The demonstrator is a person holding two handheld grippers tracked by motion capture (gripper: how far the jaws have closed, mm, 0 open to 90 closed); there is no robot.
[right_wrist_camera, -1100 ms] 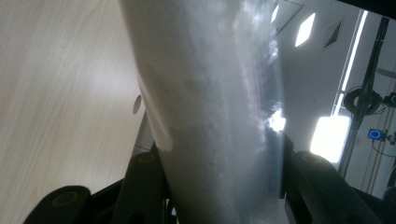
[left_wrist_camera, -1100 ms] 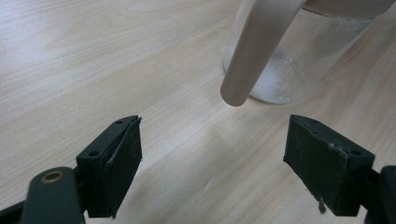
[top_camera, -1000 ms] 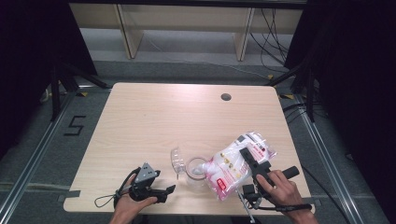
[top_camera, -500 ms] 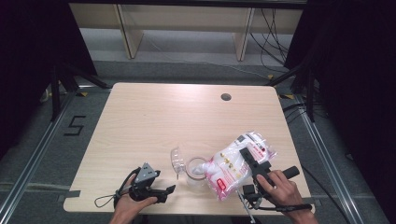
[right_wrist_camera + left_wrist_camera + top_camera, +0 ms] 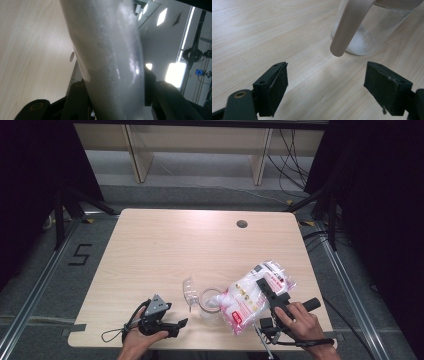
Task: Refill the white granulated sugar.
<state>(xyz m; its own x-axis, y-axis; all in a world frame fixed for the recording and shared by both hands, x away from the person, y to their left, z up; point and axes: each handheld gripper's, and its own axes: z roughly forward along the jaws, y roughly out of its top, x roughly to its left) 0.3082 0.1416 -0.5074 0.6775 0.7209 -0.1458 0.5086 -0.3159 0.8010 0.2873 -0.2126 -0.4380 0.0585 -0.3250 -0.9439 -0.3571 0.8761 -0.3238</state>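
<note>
Nothing much has moved since the earlier frames: both hands, the bag and the jar sit where they were a second ago, so the pour looks held steady, not finished. Nearest, at the table's (image 5: pixel 150 245) front edge toward its left corner, the left gripper (image 5: pixel 176 327) rests low with jaws wide apart and nothing between them; in the left gripper view its pads (image 5: pixel 275 87) bracket bare wood, with the jar's base just beyond. At the front edge toward the right corner, the right gripper (image 5: pixel 265 287) is clamped on the bag (image 5: pixel 250 295), jaws pressed into its side; the right gripper view shows the white-filled plastic (image 5: pixel 110 55) squeezed between them. The bag is tilted, its lower end over the mouth of the clear jar (image 5: pixel 210 301), which stands upright near the middle of the front edge. A thin layer of white grains (image 5: pixel 359 43) lies in the jar's bottom, so filling seems only begun. A clear scoop (image 5: pixel 190 290) lies just left of the jar, apart from both grippers. Farther off, a cable hole (image 5: pixel 242 224) sits near the back edge. Likely next: more tilt or a shake, with spill over the rim as the risk.
</note>
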